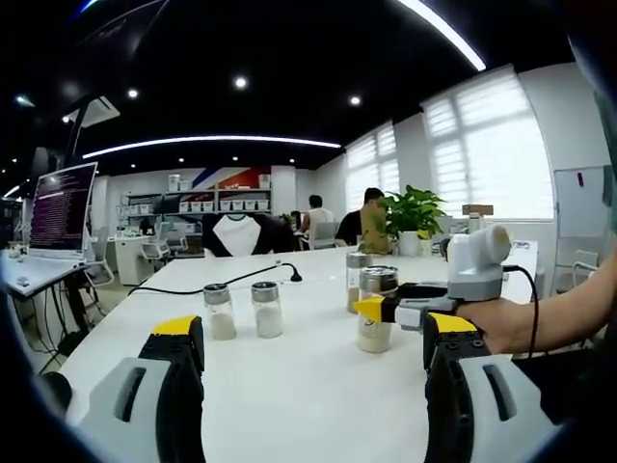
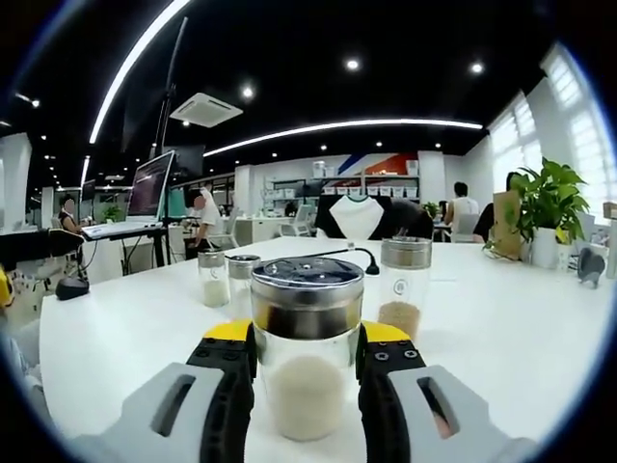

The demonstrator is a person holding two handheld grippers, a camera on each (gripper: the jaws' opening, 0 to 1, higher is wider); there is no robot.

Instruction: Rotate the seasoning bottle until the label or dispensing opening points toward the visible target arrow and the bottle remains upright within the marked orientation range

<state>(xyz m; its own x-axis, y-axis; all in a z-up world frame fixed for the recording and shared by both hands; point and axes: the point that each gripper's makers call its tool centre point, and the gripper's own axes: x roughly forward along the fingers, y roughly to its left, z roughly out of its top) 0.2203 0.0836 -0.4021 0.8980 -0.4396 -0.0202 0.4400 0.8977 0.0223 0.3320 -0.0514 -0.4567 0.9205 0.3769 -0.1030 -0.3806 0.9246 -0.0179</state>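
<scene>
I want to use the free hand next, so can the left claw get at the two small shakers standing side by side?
Probably yes: the left claw is open, and bare table lies between it and the two small shakers.

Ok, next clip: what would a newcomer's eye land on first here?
In the right gripper view, a glass seasoning bottle with a metal lid stands upright on the white table, clamped between the right gripper's yellow-tipped jaws. In the left gripper view that same grip shows from the side, right of centre, while the left gripper hangs open over bare tabletop. Two smaller shakers stand apart, left of the held one.
</scene>
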